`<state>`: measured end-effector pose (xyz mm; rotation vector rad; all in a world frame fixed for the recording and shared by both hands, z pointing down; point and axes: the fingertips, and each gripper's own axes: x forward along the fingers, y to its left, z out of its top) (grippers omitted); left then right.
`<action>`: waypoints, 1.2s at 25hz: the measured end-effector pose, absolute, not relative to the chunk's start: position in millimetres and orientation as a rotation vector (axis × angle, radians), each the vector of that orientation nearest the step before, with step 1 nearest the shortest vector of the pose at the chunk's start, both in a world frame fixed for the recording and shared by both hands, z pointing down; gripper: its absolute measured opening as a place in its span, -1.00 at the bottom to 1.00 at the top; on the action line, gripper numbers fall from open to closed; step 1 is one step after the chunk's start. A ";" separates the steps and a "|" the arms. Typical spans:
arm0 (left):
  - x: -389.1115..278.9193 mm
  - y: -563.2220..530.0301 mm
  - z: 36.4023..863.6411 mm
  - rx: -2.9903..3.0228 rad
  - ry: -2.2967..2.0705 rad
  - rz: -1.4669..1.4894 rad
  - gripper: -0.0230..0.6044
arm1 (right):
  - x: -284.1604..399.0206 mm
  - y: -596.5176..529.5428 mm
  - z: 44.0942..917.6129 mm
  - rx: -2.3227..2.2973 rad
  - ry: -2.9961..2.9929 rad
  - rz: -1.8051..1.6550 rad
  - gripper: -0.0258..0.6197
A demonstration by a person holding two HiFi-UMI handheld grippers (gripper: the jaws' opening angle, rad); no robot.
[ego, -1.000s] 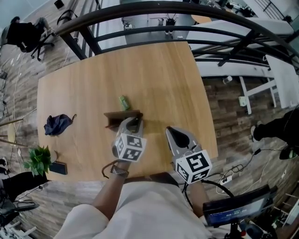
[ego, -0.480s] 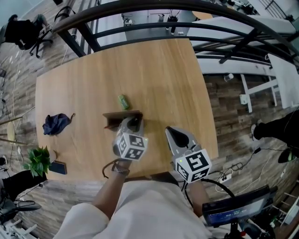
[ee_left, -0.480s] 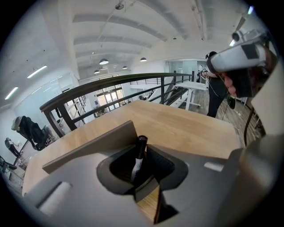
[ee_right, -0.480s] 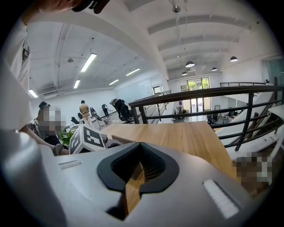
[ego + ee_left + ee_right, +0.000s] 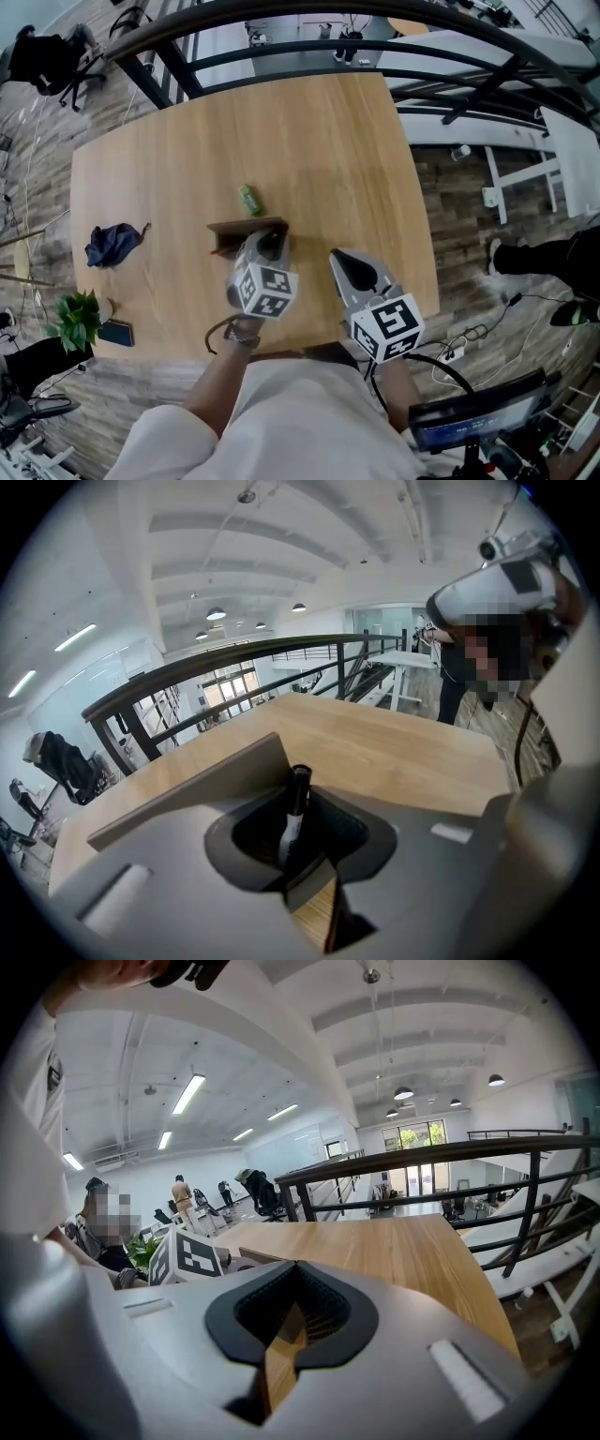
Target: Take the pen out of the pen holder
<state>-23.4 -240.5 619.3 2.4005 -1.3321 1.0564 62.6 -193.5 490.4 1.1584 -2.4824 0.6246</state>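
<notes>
In the head view, I am holding the left gripper [image 5: 267,246] over the pen holder [image 5: 246,227] on the table [image 5: 309,141], and the right gripper [image 5: 343,262] is hovering beside it. In the left gripper view, the jaws are pinching the upright black pen [image 5: 294,808]. In the right gripper view, the jaws are pressed together.

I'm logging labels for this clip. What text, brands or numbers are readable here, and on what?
No readable text anywhere.
Two marker cubes: black-and-white square patterns only, no letters.
Green item: too small to read.
Pen: pale band, no legible print.
</notes>
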 end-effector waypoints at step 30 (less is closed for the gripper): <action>-27.9 -238.9 575.2 2.535 -1.395 0.943 -0.72 | 52.7 -191.4 469.8 1.156 -2.542 0.580 -0.92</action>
